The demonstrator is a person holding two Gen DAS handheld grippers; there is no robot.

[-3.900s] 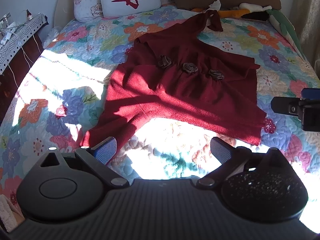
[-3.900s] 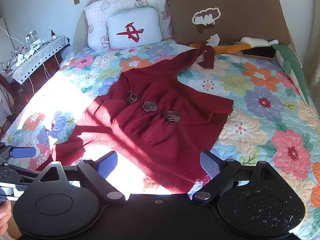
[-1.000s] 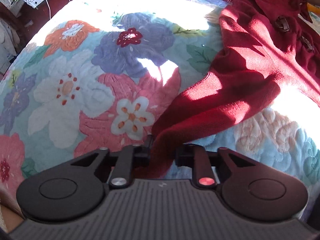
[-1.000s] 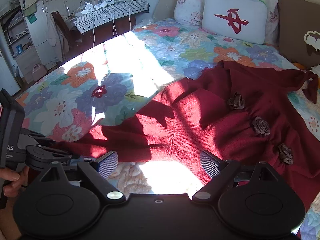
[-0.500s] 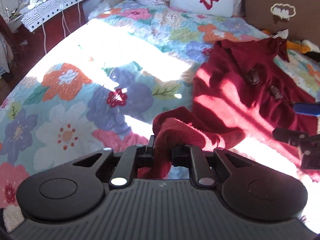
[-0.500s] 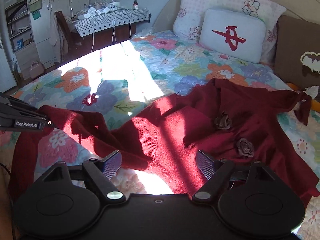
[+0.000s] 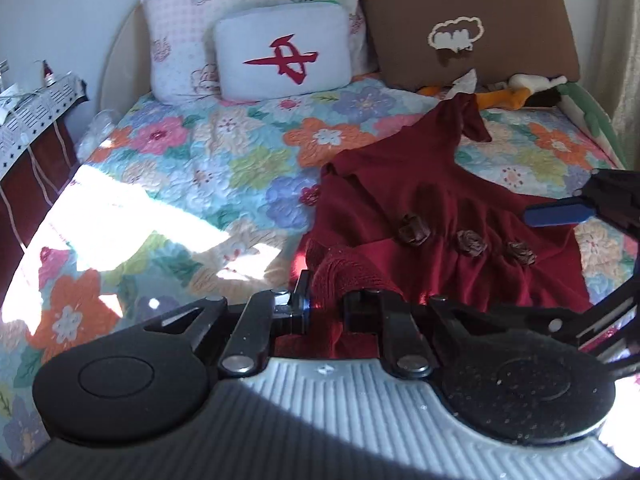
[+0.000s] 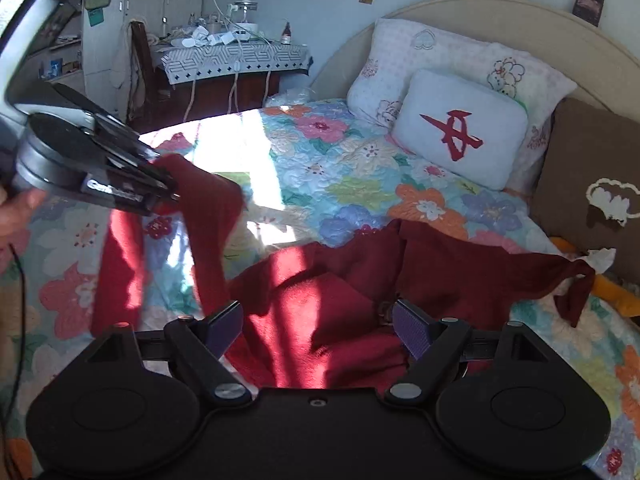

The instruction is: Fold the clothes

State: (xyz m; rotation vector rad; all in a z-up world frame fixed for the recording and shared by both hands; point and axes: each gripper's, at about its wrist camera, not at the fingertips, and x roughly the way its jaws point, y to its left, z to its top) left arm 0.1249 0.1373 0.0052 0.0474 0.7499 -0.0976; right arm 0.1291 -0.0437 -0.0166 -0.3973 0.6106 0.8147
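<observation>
A dark red knit sweater (image 7: 440, 200) with three fabric roses lies on the flowered bed quilt (image 7: 224, 152). My left gripper (image 7: 325, 304) is shut on the end of its left sleeve (image 7: 340, 272) and holds it raised above the quilt. In the right wrist view the left gripper (image 8: 172, 196) is at the left, with the sleeve (image 8: 208, 216) hanging from it down to the sweater body (image 8: 320, 300). My right gripper (image 8: 318, 326) is open and empty, just above the sweater's body. One of its blue pads (image 7: 556, 214) shows in the left wrist view.
Pillows (image 7: 280, 56) and a brown cushion (image 7: 472, 24) stand at the headboard. Stuffed toys (image 7: 520, 92) lie at the far right. A side table (image 8: 236, 60) with cables and bottles stands left of the bed.
My left gripper has lifted the sleeve higher and carried it right toward the sweater body. My right gripper has moved in low over the body, still open.
</observation>
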